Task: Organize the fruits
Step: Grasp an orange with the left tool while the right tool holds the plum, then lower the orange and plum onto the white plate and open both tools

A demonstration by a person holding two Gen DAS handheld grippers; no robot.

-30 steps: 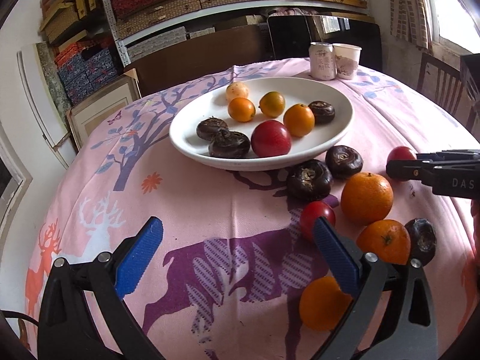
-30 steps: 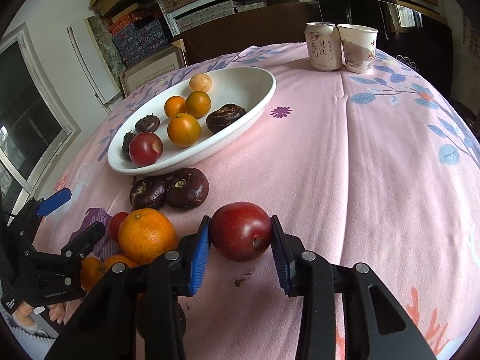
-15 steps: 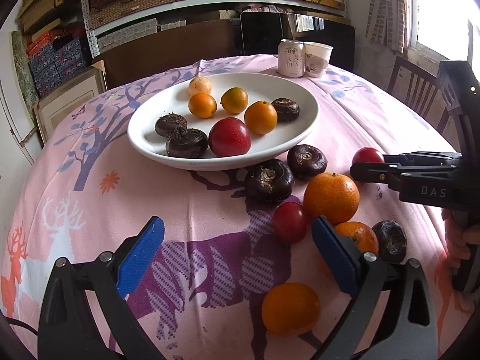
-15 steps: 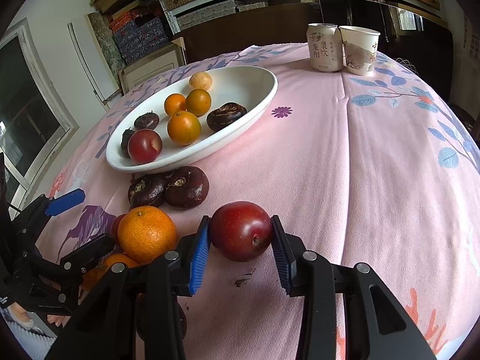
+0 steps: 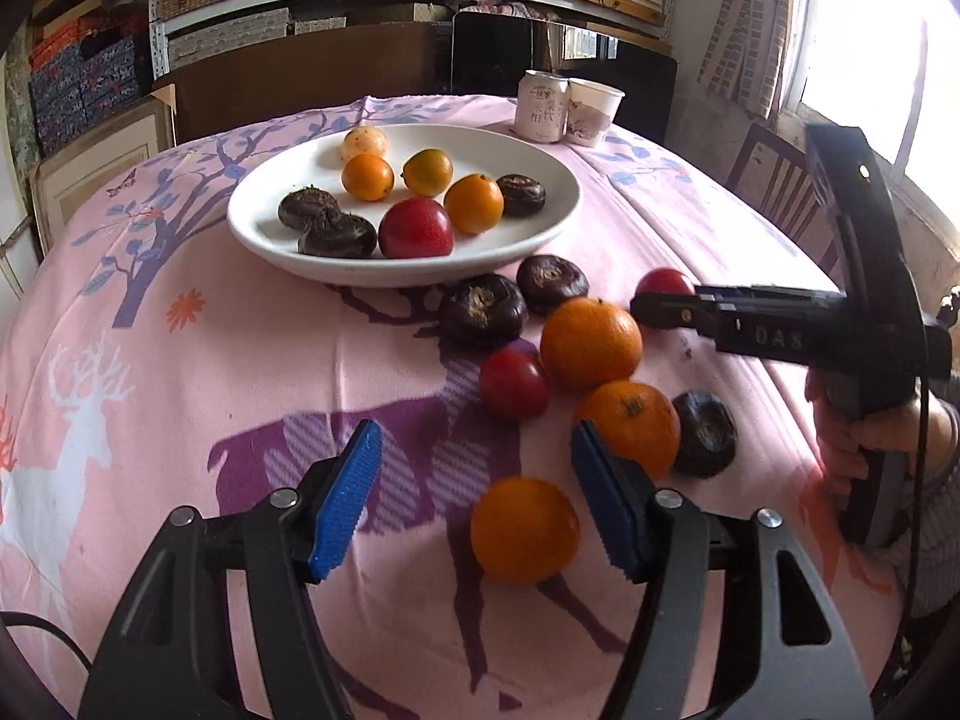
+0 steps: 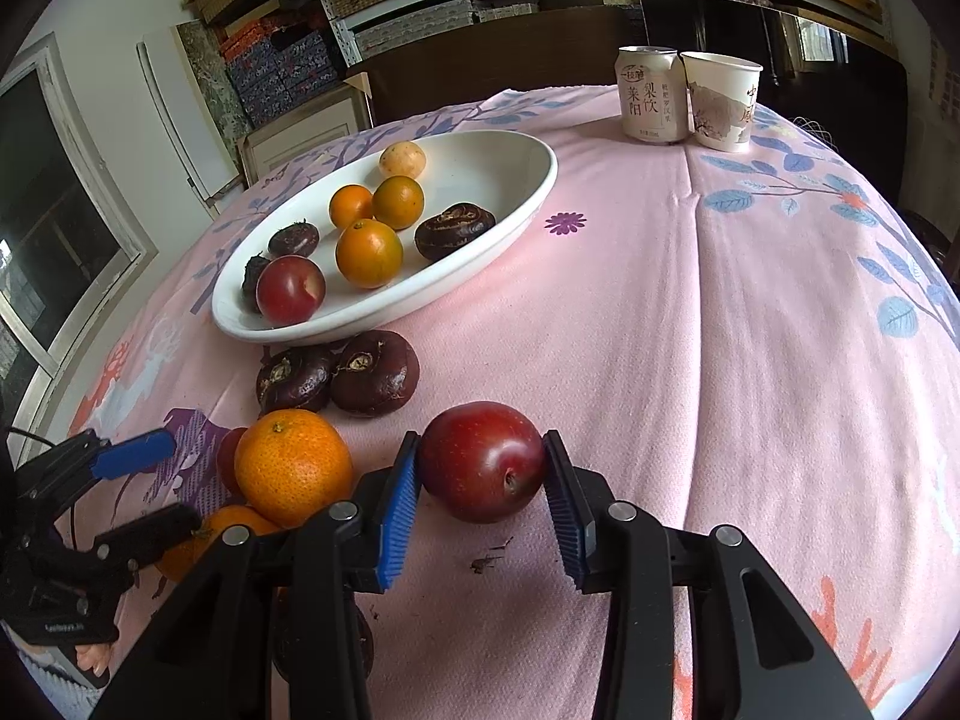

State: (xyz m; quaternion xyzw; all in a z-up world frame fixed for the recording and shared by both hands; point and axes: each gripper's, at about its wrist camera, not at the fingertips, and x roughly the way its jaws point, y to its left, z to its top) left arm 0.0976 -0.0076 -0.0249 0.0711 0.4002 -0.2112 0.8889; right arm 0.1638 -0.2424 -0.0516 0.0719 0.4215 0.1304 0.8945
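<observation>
A white plate (image 5: pixel 540 228) (image 6: pixel 516 204) holds several oranges, dark water chestnuts and a red plum. Loose fruit lies on the pink cloth in front of it. My right gripper (image 6: pixel 480 492) is shut on a red plum (image 6: pixel 483 459) (image 5: pixel 663 283), low over the cloth. My left gripper (image 5: pixel 474 492) is open and empty, with an orange (image 5: pixel 524 529) between its blue pads, nearer the right pad. Beyond it lie a small red plum (image 5: pixel 513 384), two oranges (image 5: pixel 591 342) (image 5: pixel 630 426) and dark water chestnuts (image 5: pixel 483 309) (image 5: pixel 705 433).
A drink can (image 6: pixel 651 93) and a paper cup (image 6: pixel 723 99) stand at the far side of the table. A wooden chair (image 5: pixel 780 180) is at the right edge. Shelves of boxes fill the back wall. The cloth drops off at the table's rounded edges.
My left gripper has swung right and come closer to the loose fruit, so the near orange now sits between its pads. The right gripper still holds the plum in place.
</observation>
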